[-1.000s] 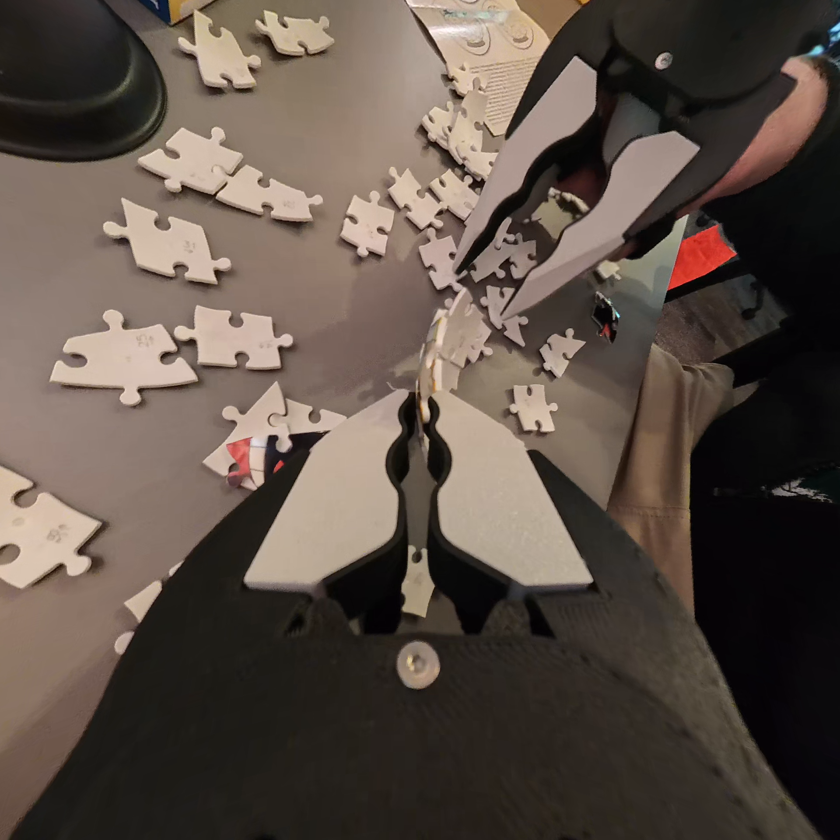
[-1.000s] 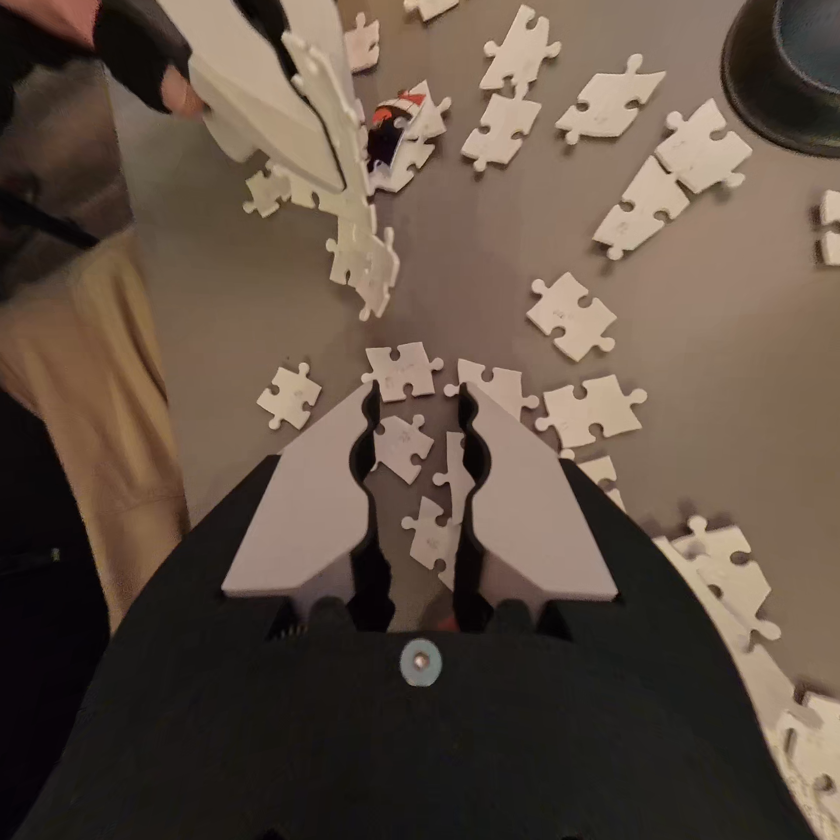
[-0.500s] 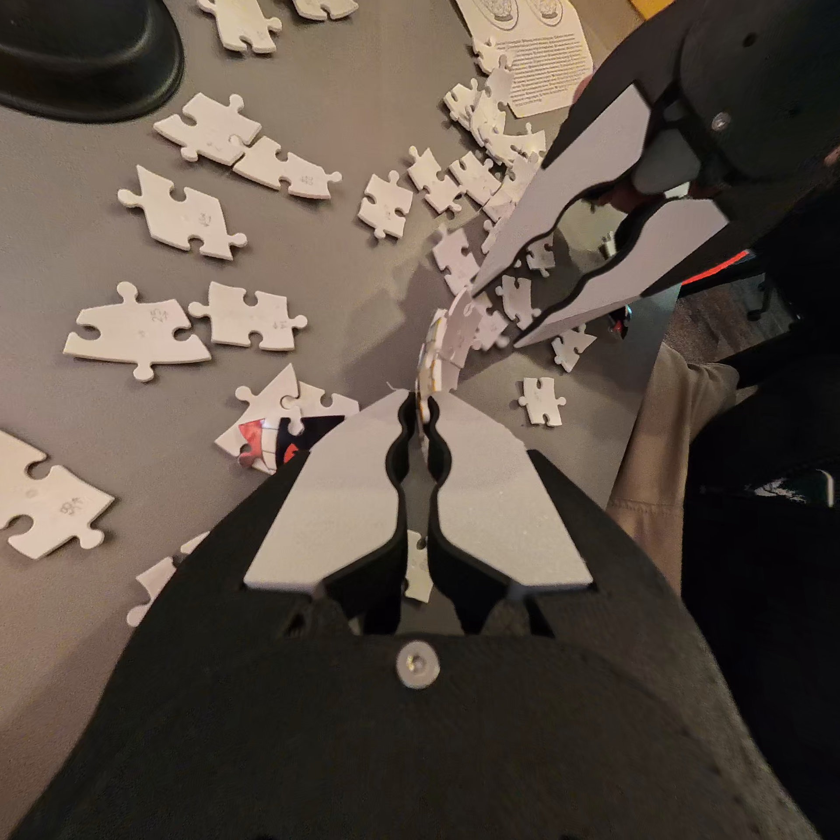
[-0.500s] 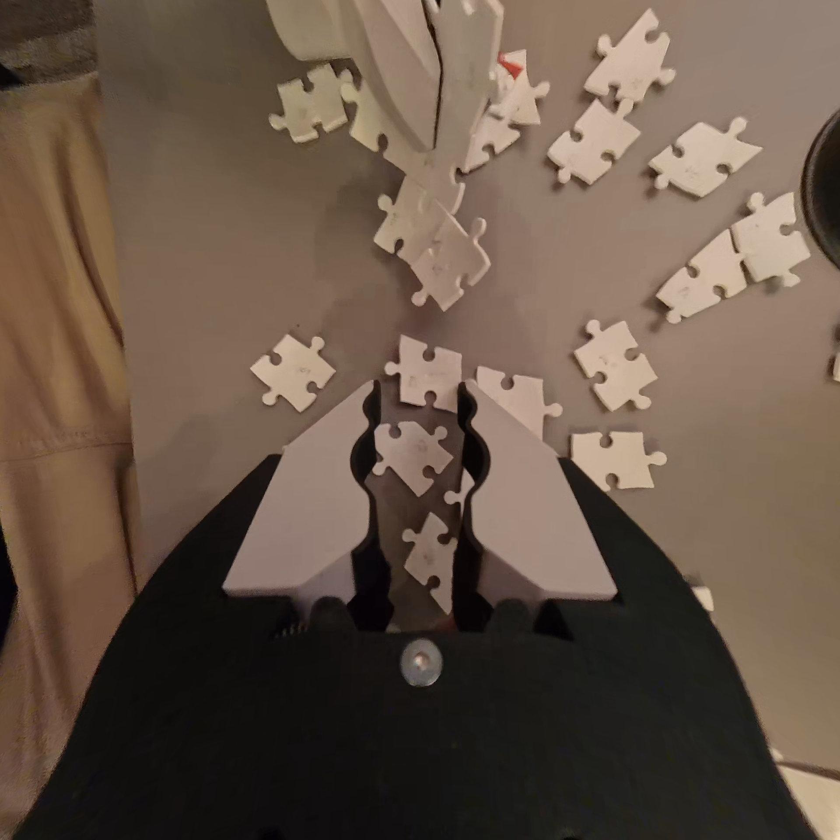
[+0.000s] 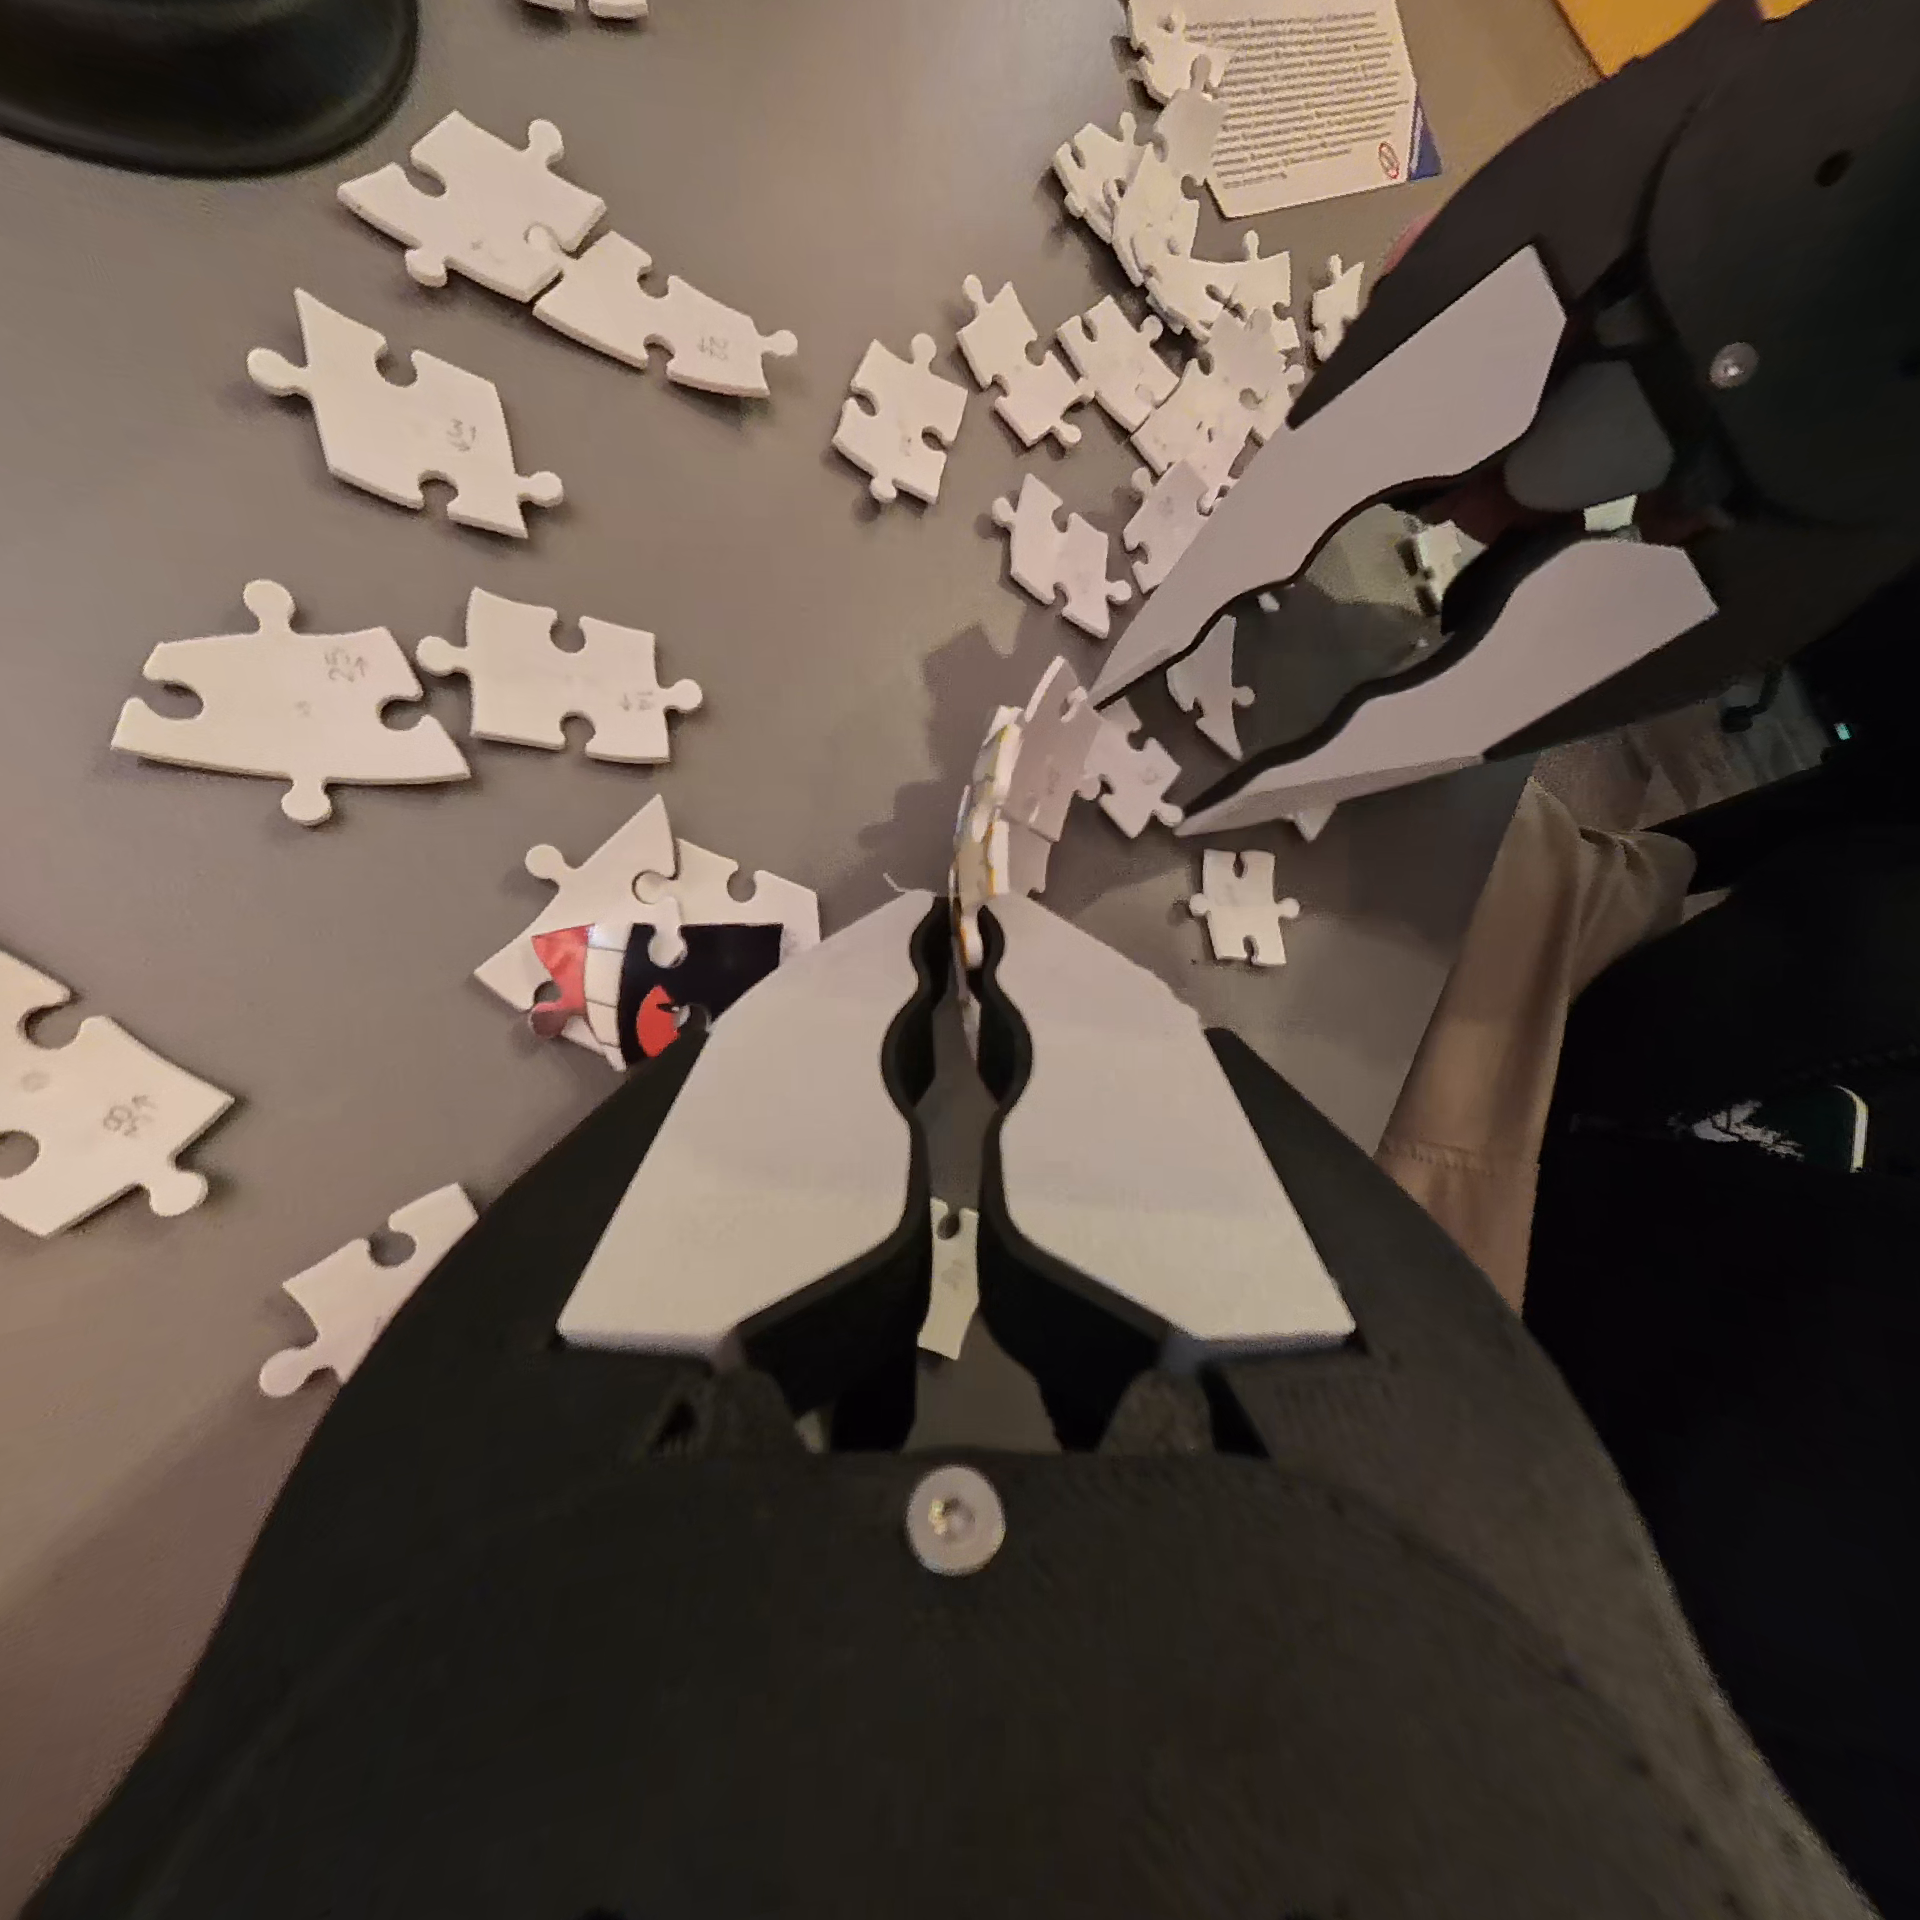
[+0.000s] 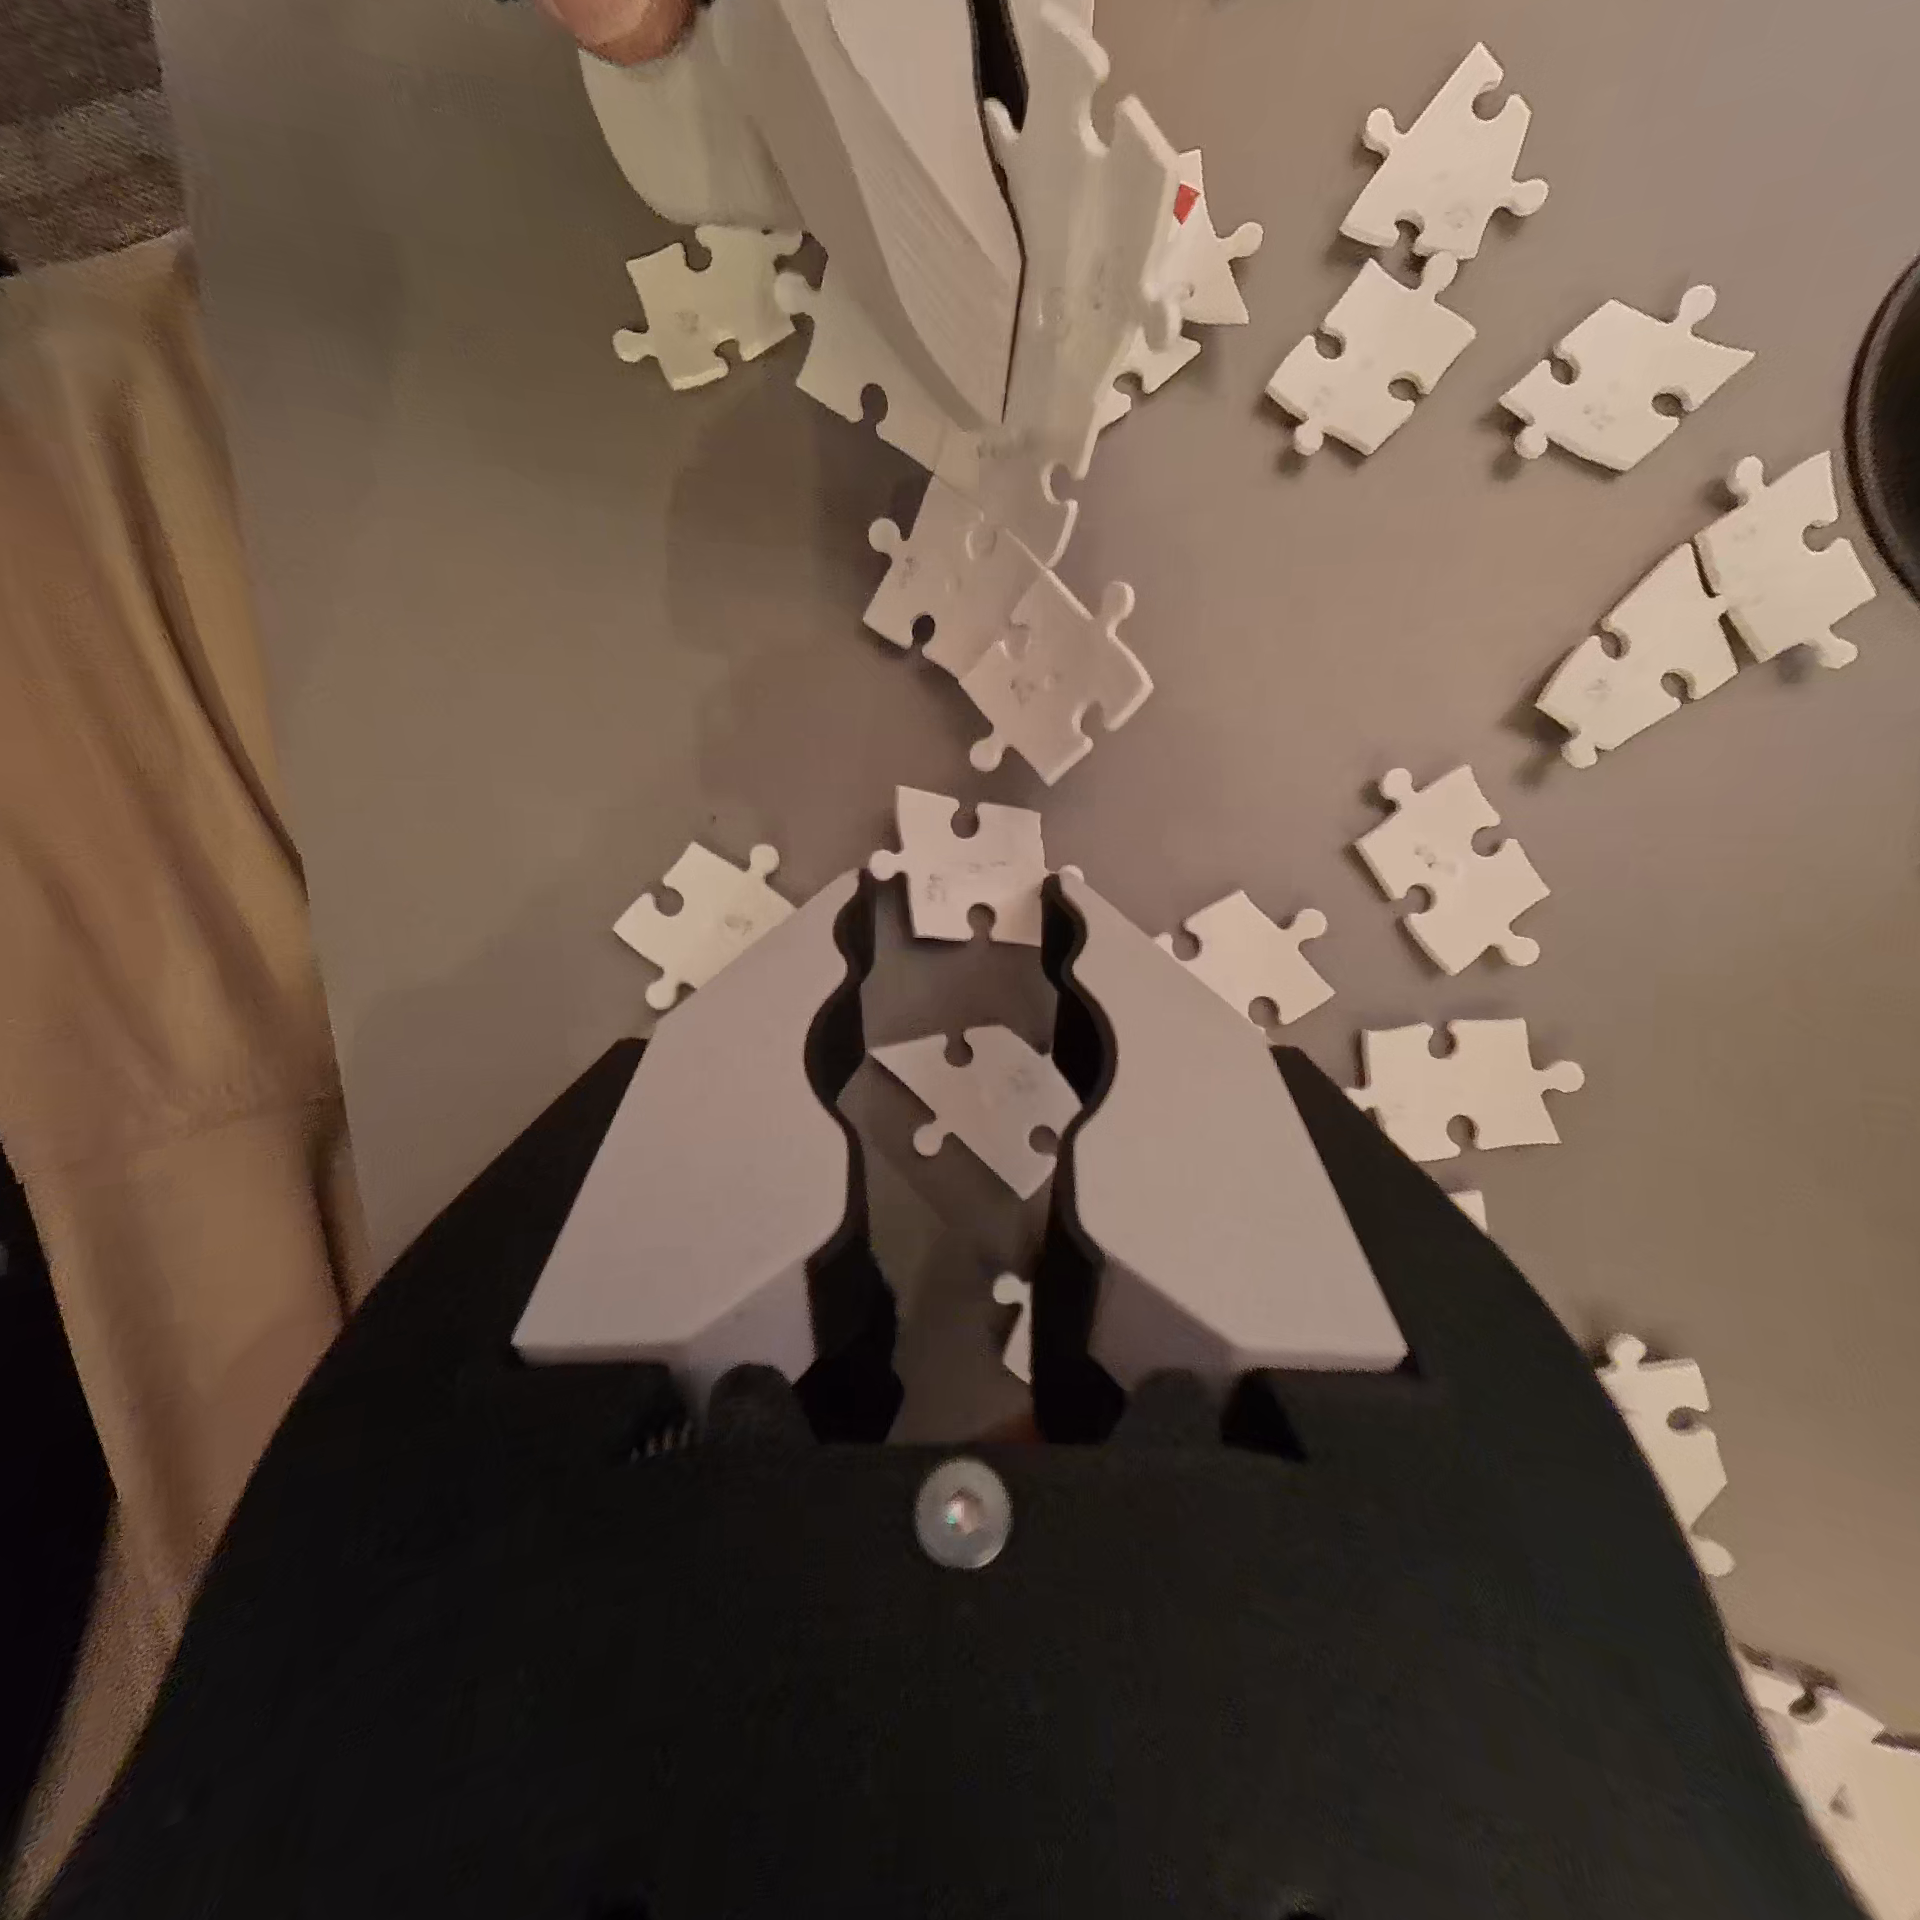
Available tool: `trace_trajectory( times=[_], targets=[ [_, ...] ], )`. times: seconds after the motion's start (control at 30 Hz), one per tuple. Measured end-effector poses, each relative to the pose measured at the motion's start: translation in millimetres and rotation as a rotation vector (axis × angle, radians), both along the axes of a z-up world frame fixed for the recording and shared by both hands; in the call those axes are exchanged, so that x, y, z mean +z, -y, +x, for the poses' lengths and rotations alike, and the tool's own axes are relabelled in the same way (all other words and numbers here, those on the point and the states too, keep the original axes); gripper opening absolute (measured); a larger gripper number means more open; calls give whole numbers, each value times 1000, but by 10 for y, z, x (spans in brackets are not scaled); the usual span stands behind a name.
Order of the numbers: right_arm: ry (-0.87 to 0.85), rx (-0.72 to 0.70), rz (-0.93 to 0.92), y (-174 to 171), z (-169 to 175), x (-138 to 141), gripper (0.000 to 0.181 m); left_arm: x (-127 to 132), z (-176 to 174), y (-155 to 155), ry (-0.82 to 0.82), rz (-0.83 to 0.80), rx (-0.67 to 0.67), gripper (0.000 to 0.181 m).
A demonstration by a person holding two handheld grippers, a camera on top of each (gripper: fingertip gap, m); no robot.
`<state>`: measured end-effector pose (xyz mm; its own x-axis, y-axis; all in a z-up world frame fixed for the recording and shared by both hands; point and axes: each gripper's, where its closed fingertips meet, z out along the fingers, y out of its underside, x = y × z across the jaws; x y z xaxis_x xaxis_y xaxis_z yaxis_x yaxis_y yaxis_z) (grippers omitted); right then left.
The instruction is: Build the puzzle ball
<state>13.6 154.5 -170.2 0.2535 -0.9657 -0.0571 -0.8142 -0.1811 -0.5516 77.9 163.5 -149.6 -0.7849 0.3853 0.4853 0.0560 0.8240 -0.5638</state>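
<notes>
My left gripper (image 5: pixel 961 920) is shut on a curved strip of joined white puzzle pieces (image 5: pixel 1029 779) and holds it on edge above the grey table (image 5: pixel 779 187). My right gripper (image 5: pixel 1143 764) is open, its tips right next to the strip's far end. In the right wrist view, the right gripper (image 6: pixel 956 883) is open and empty above a loose piece (image 6: pixel 971 868) on the table. The left gripper (image 6: pixel 997 436) comes in from the top, and the strip (image 6: pixel 1023 634) hangs from it straight ahead. Many loose white pieces (image 5: pixel 416 416) lie around.
A black round base (image 5: pixel 197 83) stands at the far left and shows in the right wrist view (image 6: pixel 1891 416). A printed leaflet (image 5: pixel 1309 104) lies at the back. Joined pieces with a red and dark print (image 5: pixel 655 987) lie nearby. A person's beige trouser leg (image 6: pixel 135 831) is beside the table edge. The gap from one gripper's tips to the other's is roughly 8 centimeters.
The right gripper has moved in until its open tips are at the end of the held strip. The left gripper has kept its grip and turned the strip to face the right gripper.
</notes>
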Motion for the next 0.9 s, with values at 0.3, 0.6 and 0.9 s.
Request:
trace_trajectory(
  times=[0.3,0.6,0.9],
  targets=[
    [-14,-115,-19,-34,39,6,38,7,11,-10,32,37,33,2],
    [7,-92,-2,-136,-23,83,32,39,-17,-14,26,36,33,2],
    [-6,-85,55,-174,-30,37,34,-4,-12,-10,35,53,33,2]
  ],
)
